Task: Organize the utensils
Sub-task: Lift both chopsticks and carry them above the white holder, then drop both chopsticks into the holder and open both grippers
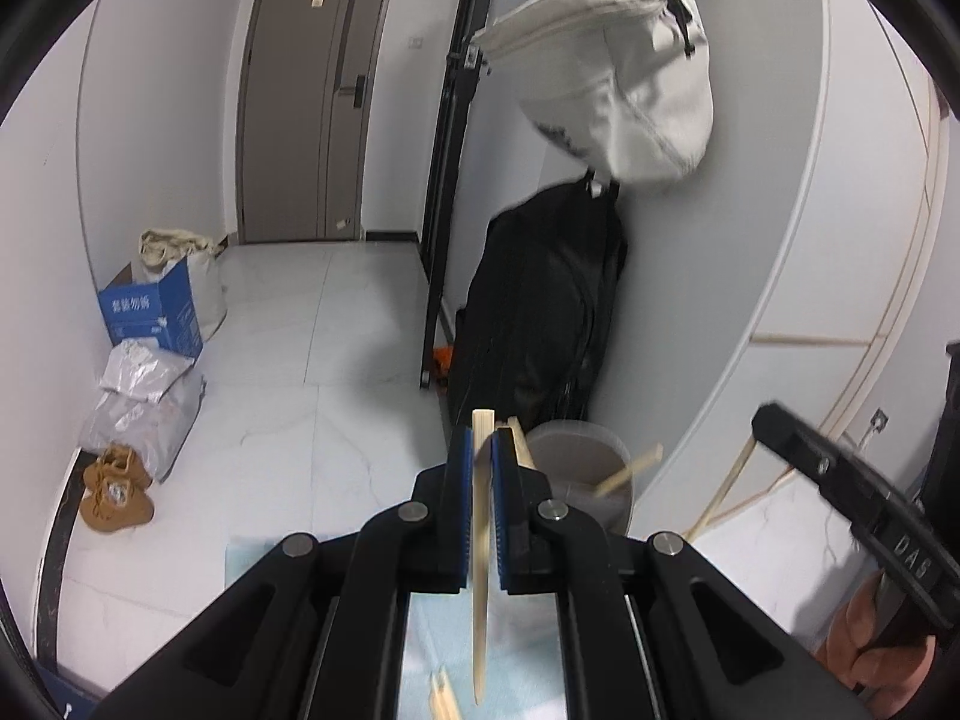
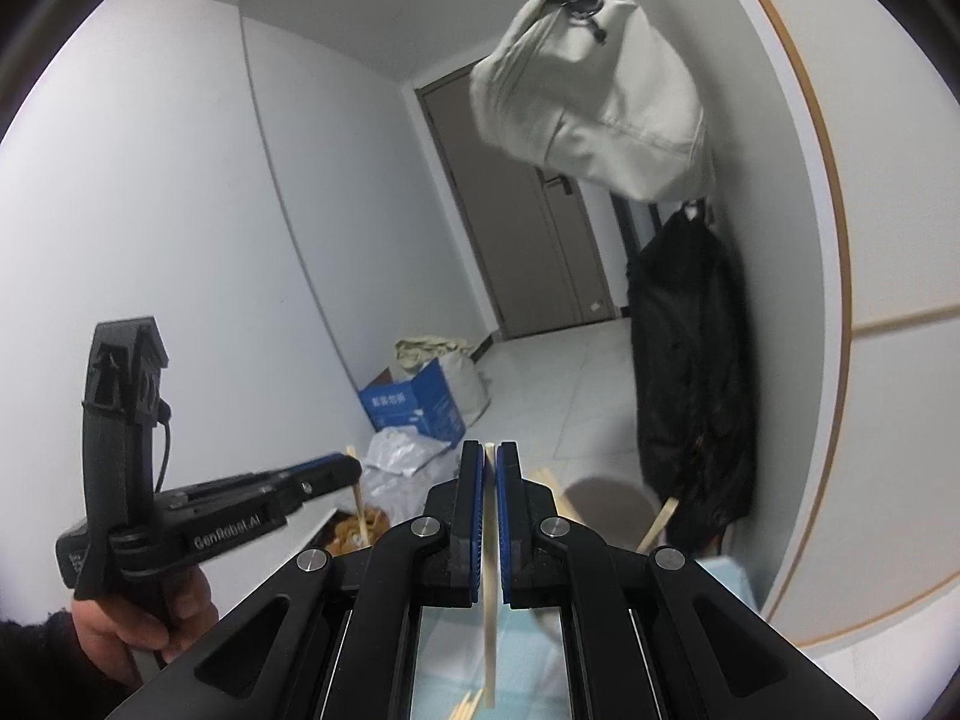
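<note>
Left gripper (image 1: 479,450) is clamping one wooden chopstick (image 1: 480,570) upright between its jaws. Right gripper (image 2: 489,462) is pinching a second chopstick (image 2: 490,618) likewise. Both are hanging above loose chopsticks (image 1: 443,697) on the pale blue worktop (image 1: 432,648), near a grey holder (image 1: 585,468).

Chopstick (image 1: 480,546): pale matt wood. Floor (image 1: 288,324): glossy marbled tile. Bag (image 1: 618,72): white cloth. Box (image 1: 153,315): blue cardboard.

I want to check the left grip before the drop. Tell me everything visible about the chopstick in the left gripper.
The chopstick is a pale, slim wooden-looking stick, squared at its thick end and tapering to a point. The left gripper is shut on it near the thick end, blue pads pressing both sides. It hangs steeply, thick end poking just past the fingertips, tip pointing down over the light blue mat, clear of the chopsticks lying there.
</note>
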Demonstrator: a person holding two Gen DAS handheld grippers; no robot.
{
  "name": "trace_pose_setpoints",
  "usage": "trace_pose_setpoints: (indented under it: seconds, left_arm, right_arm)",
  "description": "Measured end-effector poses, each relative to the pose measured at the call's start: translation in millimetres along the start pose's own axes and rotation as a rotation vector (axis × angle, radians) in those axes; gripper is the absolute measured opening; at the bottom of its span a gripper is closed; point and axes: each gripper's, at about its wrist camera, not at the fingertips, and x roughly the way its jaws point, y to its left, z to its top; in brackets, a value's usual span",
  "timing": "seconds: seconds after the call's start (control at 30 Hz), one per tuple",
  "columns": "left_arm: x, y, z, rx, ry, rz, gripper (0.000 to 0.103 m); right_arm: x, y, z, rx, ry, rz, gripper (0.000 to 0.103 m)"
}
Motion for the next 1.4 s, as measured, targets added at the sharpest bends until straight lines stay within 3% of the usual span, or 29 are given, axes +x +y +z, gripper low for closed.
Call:
trace_pose_setpoints:
  seconds: [0.43,0.67,0.8,1.4]
  left_arm:
    - [42,-24,55,-0.027,-0.121,-0.054,0.002]
    - [72,-27,58,-0.038,-0.109,-0.086,0.002]
    - [81,-28,49,-0.017,-0.097,-0.117,0.002]
    - [90,-30,7,0.085,0.006,-0.185,0.002]
  right_arm:
    - [28,-46,59,0.0,-0.047,-0.071,0.004]
    - [51,-62,71,-0.021,-0.066,-0.104,0.004]
    - [59,-66,70,-0.042,-0.079,-0.119,0.003]
    - [84,-71,28,-0.123,0.041,-0.104,0.003]
